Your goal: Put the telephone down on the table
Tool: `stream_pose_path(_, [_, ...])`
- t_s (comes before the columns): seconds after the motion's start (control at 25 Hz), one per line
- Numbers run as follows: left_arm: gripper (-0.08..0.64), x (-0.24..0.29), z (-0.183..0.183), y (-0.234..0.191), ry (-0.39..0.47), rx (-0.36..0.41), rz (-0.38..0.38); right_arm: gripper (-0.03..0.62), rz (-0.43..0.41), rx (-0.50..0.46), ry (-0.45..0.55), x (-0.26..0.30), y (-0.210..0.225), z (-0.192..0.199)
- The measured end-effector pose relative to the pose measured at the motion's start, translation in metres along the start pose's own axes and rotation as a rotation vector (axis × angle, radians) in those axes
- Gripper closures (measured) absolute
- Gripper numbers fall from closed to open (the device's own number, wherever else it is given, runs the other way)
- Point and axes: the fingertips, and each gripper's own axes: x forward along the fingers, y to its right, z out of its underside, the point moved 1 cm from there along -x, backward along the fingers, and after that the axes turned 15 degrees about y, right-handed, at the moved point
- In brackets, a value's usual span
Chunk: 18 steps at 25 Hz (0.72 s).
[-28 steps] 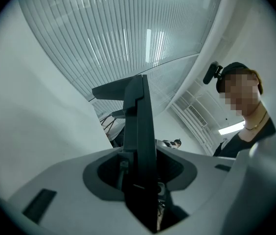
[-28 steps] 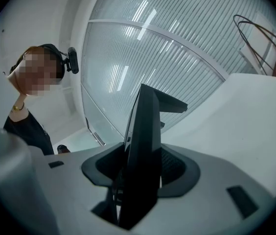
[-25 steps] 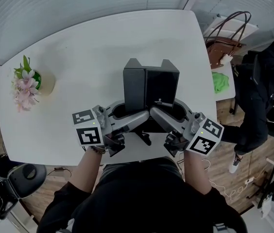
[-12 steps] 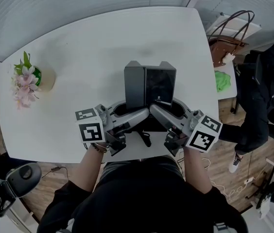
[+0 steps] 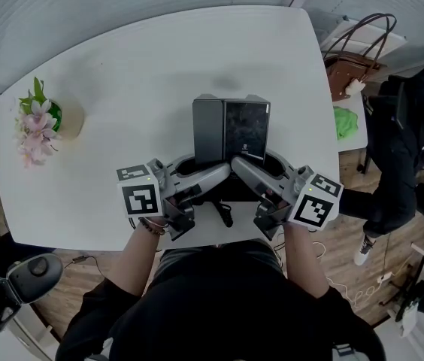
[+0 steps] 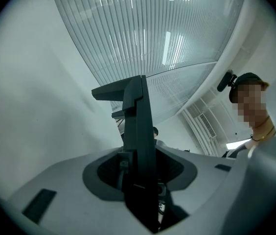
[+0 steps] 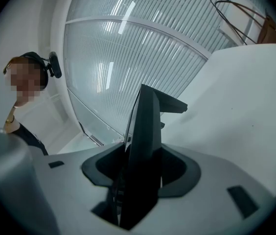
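The telephone (image 5: 231, 130) is a dark grey boxy set, held by its near edge over the middle of the white table (image 5: 144, 59). My left gripper (image 5: 218, 173) is shut on its near left edge. My right gripper (image 5: 242, 168) is shut on its near right edge. In the left gripper view the telephone (image 6: 139, 131) stands as a dark slab pinched in the left gripper (image 6: 139, 180). The right gripper view shows the same telephone (image 7: 147, 131) clamped in the right gripper (image 7: 138, 180). I cannot tell whether its underside touches the table.
A pot of pink flowers (image 5: 43, 122) stands at the table's left edge. Off the right edge are a brown handbag (image 5: 351, 59), a green cloth (image 5: 345, 122) and a person in dark clothes (image 5: 407, 126). A dark device (image 5: 16, 284) lies on the floor at lower left.
Both grippers and the telephone have sunk a little toward the table, and the telephone has rolled slightly flatter. The grips are unchanged.
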Motion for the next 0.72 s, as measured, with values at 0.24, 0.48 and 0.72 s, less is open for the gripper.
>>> stream_pose_path(0.24, [0.367,0.002,0.0,-0.004,-0.007,-0.024,-0.03,0.385,0.019,0.034,-0.006,0.001,0.005,0.0])
stream_pose_path(0.48, [0.368,0.004,-0.001,-0.007,-0.013,-0.059,-0.049,0.385,0.035,0.059,-0.015,0.003,0.01,-0.001])
stream_pose_path(0.72, [0.368,0.007,-0.001,-0.013,-0.018,-0.1,-0.077,0.387,0.059,0.091,-0.025,0.005,0.017,0.0])
